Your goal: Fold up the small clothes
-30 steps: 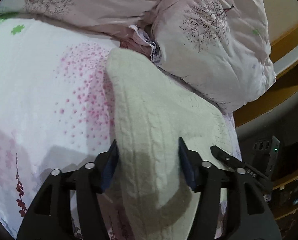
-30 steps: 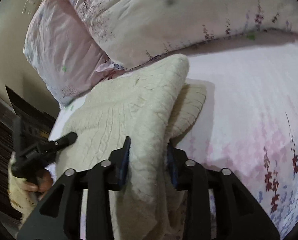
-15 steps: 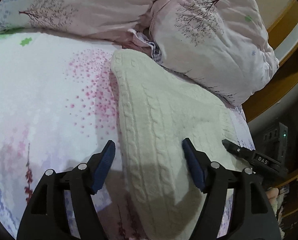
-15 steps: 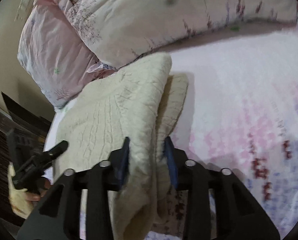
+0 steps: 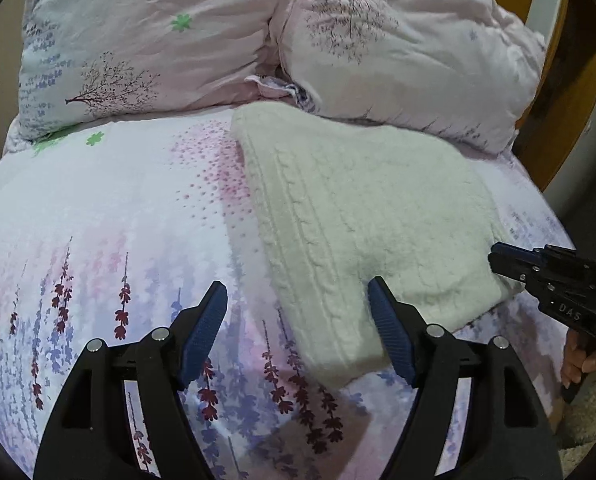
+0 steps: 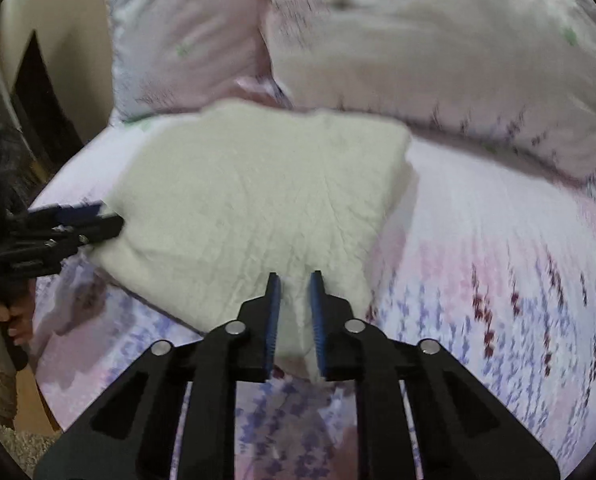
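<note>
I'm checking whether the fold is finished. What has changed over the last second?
The left gripper has let go of the cream sweater, opened and backed away. The sweater's lifted half now lies flat on the bedsheet. The right gripper still pinches the near edge; the pillows are unmoved.

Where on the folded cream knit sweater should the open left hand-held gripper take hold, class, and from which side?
Grip the cream knit sweater at its near corner, coming from the front edge of the bed. That corner lies flat, thick and free, pointing between the left hand-held gripper; the far edge abuts the pillows.
</note>
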